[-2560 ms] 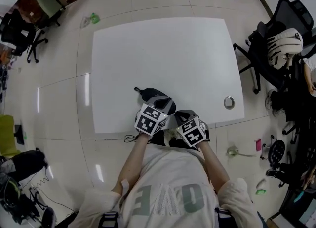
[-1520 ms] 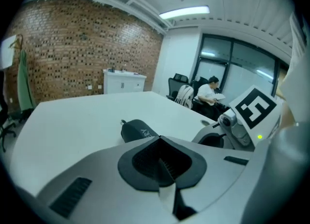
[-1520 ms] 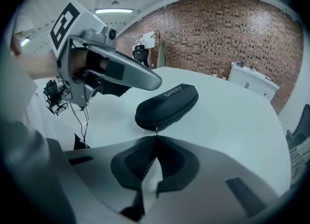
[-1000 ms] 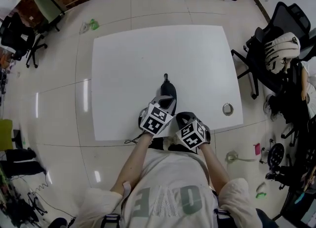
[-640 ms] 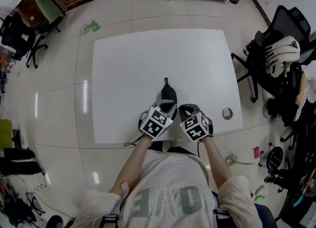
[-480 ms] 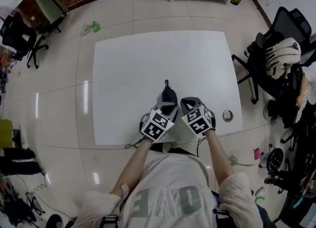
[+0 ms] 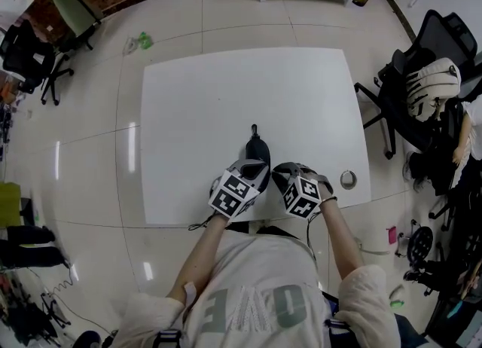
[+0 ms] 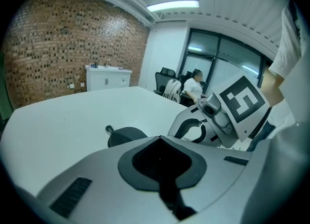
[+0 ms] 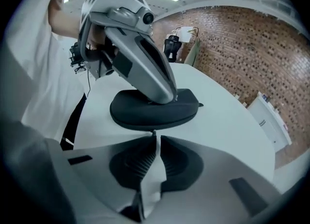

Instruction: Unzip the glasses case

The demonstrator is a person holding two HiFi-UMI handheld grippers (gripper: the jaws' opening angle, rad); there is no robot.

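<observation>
The case lies near the table's front edge. Our left gripper, jaws together, presses on its top. The right gripper, also closed, meets its seam. If the pull is not between its jaws, we may only drag the case.

We're in an office: black swivel chairs, white table, brick wall, glass partition, ceiling strip light.
</observation>
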